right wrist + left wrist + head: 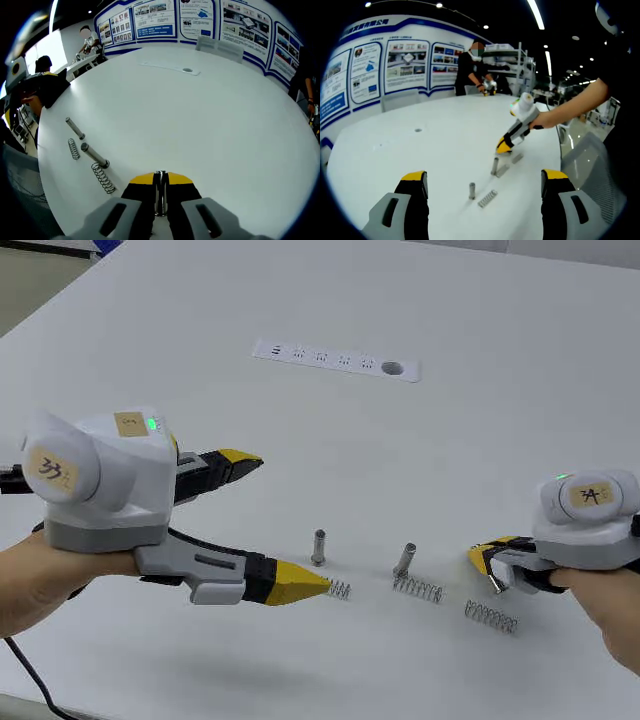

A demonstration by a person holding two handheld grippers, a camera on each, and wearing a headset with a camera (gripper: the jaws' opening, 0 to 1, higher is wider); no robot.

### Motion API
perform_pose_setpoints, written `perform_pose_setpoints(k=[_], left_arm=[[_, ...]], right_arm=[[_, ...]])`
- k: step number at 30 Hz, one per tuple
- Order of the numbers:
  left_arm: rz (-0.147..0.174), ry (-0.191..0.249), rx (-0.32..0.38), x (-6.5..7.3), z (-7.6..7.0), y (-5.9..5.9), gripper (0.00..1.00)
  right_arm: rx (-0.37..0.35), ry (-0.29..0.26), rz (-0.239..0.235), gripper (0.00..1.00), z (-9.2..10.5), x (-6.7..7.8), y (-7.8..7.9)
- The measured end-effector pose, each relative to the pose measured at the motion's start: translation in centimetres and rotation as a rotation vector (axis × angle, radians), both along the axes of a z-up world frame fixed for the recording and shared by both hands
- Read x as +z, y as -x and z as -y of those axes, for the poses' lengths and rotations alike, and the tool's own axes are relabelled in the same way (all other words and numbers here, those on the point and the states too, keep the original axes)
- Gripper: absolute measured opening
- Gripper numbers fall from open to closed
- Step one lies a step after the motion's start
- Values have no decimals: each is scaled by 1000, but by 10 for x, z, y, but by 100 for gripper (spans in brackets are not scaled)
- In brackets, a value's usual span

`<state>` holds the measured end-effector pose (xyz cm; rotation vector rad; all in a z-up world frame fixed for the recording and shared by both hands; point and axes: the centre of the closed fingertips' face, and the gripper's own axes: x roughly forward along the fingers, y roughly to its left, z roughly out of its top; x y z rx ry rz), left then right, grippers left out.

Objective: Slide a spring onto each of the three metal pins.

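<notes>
Two metal pins stand on the white table: one [319, 546] upright, the other [404, 560] leaning a little in the head view. Three springs lie flat near them: a short one [340, 589], a second [417, 589] and a third [490, 616]. My left gripper [275, 525] is open, its lower yellow tip just left of the short spring, which also lies ahead between the jaws [487, 198] beside the nearest pin [472, 190]. My right gripper [490, 565] is shut on a third metal pin [160, 192], above the third spring. The other pins [75, 128] [95, 155] lie to its left.
A white power strip [335, 358] is set into the table at the back. In the left gripper view a person [472, 70] works at the table's far end. Wall posters [200, 15] line the room.
</notes>
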<state>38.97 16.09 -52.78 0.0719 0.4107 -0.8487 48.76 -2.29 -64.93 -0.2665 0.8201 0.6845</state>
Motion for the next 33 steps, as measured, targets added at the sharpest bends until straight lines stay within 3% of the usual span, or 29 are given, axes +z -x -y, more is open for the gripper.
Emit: perform_pose_setpoints(k=[16,24,29,33], left_arm=[[13,-8,4,7,1,7,96],[12,-17,-4,8,2,9,96],[11,-17,-16,10,4,11,96],[9,-34,-31,10,4,13,96]], right_arm=[[-34,-79,74,8,8,17,10],[-28,-112,129,8,9,24,15],[-10,-164,195,8,6,38,19],[-2,-170,207,8,9,38,24]])
